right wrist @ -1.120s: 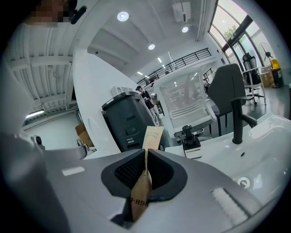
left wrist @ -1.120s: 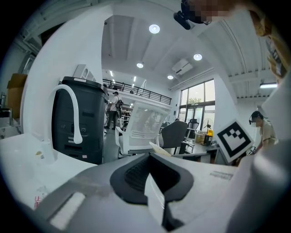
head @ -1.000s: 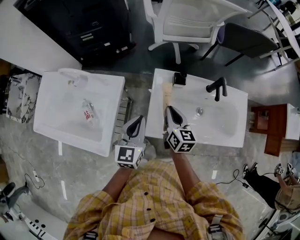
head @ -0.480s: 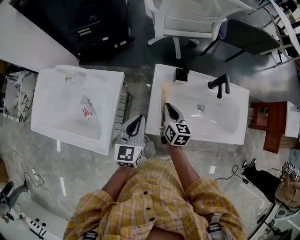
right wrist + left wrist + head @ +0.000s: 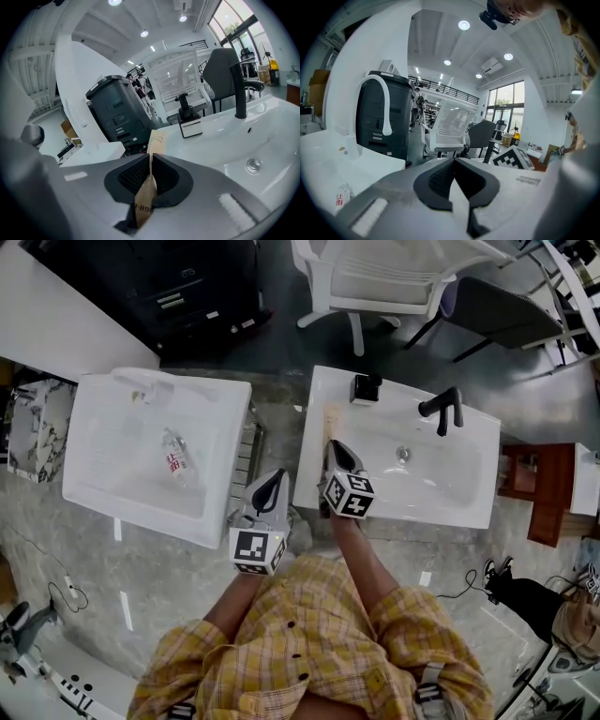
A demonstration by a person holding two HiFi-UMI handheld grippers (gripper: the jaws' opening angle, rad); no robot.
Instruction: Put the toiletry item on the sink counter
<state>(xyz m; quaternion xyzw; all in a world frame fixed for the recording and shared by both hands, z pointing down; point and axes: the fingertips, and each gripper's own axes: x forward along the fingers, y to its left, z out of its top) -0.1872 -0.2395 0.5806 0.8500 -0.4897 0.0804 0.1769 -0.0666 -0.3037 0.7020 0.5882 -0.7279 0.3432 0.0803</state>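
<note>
A flat brown paper-wrapped toiletry packet [image 5: 156,140] is pinched between the dark pads of my right gripper [image 5: 150,164], which is shut on it. The packet's free end sticks out ahead of the jaws. In the head view the right gripper [image 5: 337,456] hovers over the left rim of the right-hand white sink counter [image 5: 314,474], with the packet [image 5: 331,426] lying along that rim. My left gripper [image 5: 275,486] hangs in the gap between the two sinks. Its jaws [image 5: 454,176] are shut with nothing in them.
On the right sink stand a black soap dispenser [image 5: 364,388] and a black faucet [image 5: 442,409], with the drain [image 5: 403,455] in the basin. The left sink [image 5: 103,493] has a small bottle [image 5: 174,461] lying in its basin. A white chair [image 5: 375,282] stands behind.
My right gripper has shifted a little to the left and forward along the sink's left rim, packet still in its jaws. The left gripper has stayed put.
</note>
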